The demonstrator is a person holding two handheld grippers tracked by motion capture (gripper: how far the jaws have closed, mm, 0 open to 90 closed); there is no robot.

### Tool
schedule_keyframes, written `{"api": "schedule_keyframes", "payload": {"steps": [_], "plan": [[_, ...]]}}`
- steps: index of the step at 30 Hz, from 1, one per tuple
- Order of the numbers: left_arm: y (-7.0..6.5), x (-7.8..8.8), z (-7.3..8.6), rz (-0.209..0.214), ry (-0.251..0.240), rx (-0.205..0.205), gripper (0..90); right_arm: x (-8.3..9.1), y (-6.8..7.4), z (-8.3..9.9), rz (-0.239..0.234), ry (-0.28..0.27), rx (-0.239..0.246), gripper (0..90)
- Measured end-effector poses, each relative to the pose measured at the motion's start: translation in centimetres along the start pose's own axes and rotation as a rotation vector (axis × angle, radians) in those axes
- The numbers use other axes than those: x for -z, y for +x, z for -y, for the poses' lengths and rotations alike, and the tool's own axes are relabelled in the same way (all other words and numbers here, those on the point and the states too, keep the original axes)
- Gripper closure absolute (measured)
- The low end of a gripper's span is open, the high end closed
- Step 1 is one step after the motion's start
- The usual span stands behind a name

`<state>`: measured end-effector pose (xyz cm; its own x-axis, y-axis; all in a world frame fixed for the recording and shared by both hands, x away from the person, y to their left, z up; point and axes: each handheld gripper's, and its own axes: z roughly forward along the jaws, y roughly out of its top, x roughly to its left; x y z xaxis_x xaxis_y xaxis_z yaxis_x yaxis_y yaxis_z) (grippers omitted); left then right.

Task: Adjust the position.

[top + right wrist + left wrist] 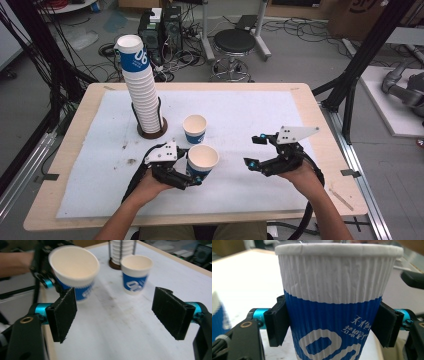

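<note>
My left gripper (196,174) is shut on a blue-and-white paper cup (202,160), gripping its blue lower band (334,315); the cup stands upright and seems lifted slightly off the mat. The left gripper (334,326) has a black pad pressed on each side of it. A second matching cup (194,128) stands on the white mat just behind it. My right gripper (252,151) hovers open to the right, nothing between its pads. In the right gripper view the open right gripper (117,312) faces the held cup (73,267) and the standing cup (136,272).
A tall stack of the same cups (140,85) rises from a round brown holder (151,131) at the mat's back left. The white mat (250,110) covers a wooden table (325,150). A stool (234,42) and cables lie on the floor beyond.
</note>
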<state>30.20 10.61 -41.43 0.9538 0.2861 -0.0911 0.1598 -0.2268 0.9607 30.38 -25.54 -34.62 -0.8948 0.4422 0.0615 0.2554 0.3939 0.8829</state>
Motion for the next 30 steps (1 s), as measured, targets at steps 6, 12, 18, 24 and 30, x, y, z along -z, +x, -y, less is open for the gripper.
{"api": "schedule_keyframes", "payload": {"steps": [6,12,18,24,30], "plan": [[0.3,0.3,0.6,-0.032,-0.049,-0.001,24.7,0.3,-0.9,2.4,0.095,-0.016,-0.025,20.7],[0.4,0.7,0.8,-0.054,-0.081,-0.002,24.7,0.4,-1.3,4.1,0.151,-0.043,-0.039,20.7],[0.2,1.1,1.0,-0.064,-0.109,0.008,24.8,0.5,-1.4,5.6,0.203,-0.075,-0.068,20.7],[0.2,1.5,1.0,-0.074,-0.135,0.01,24.8,0.8,-1.5,5.8,0.232,-0.095,-0.073,20.7],[0.2,1.8,1.3,-0.092,-0.141,0.017,24.6,1.1,-1.3,6.0,0.241,-0.089,-0.073,20.7]]}}
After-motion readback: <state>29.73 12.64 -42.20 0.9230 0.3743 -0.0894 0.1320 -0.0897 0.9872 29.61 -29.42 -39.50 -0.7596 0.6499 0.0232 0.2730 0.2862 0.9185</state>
